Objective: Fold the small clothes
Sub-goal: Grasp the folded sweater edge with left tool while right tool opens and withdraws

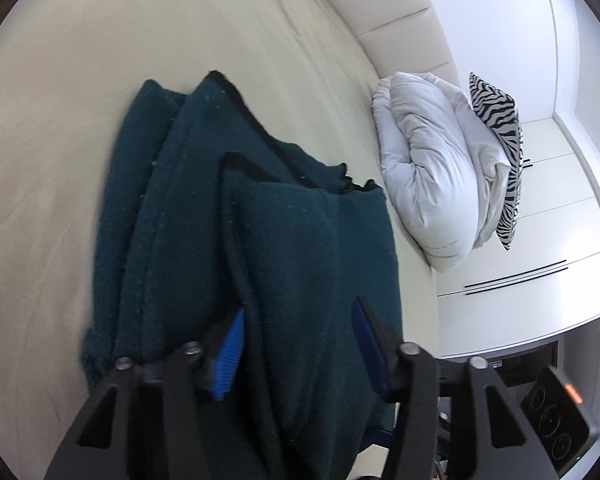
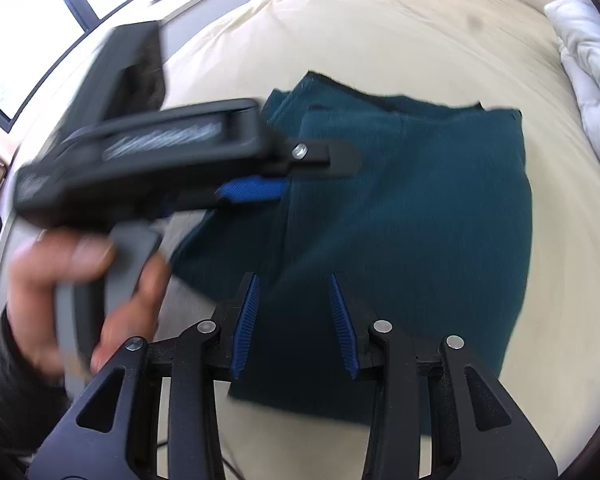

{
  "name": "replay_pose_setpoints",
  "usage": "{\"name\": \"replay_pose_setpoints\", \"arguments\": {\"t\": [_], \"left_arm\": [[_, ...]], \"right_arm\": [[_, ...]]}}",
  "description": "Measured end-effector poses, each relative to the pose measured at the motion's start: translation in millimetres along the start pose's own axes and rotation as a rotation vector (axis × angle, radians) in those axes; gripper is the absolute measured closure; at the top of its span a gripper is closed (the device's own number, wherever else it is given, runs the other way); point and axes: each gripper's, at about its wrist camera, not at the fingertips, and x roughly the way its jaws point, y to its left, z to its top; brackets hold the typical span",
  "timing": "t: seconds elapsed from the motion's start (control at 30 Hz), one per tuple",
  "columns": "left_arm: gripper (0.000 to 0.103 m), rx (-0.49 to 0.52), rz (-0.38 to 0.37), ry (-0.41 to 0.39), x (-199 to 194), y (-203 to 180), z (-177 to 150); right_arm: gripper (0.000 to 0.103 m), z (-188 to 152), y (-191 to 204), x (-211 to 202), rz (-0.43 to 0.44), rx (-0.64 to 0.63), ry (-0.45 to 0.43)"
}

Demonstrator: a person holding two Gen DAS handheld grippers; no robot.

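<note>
Teal knit garment (image 1: 260,240) lies folded in layers on the cream bed (image 1: 80,140), its black-trimmed edges stacked toward the headboard. A fold of it stands between the blue pads of the left gripper (image 1: 296,344), which are part-way apart; the left wrist view does not show clearly whether the pads press on the cloth or only straddle it. In the right wrist view the same left gripper (image 2: 284,184) reaches in from the left, blurred, with its tips at the garment's (image 2: 400,208) left edge, and a hand (image 2: 84,296) wraps its grey handle. The right gripper (image 2: 294,320) hangs above the near part of the garment with its blue pads (image 2: 246,320) moderately apart and nothing held between them. Beyond the garment, a white bundled duvet (image 1: 432,168) sits by the padded headboard (image 1: 380,4), with a zebra-striped cushion (image 1: 500,136) leaning against it. White drawer fronts (image 1: 540,248) stand beside the bed.
</note>
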Motion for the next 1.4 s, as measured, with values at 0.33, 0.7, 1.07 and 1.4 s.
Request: {"name": "replay_pose_setpoints", "arguments": {"t": [0.33,0.7,1.07,1.4], "left_arm": [[0.088,0.037,0.078,0.013,13.9,-7.1,-2.4],[0.091,0.130,0.113,0.014,-23.4,-20.2,28.2],[0.091,0.176,0.184,0.054,-37.0,1.1,70.2],[0.091,0.104,0.160,0.040,-25.7,46.8,65.9]], "right_arm": [[0.067,-95.4,-78.4,-65.4,0.062,0.270,-0.146],[0.067,-132.8,-121.5,-66.2,-0.030,0.345,-0.290],[0.067,-63.6,-77.7,-18.6,-0.025,0.140,-0.319],[0.060,-61.0,-46.2,23.8,-0.019,0.093,-0.300]]}}
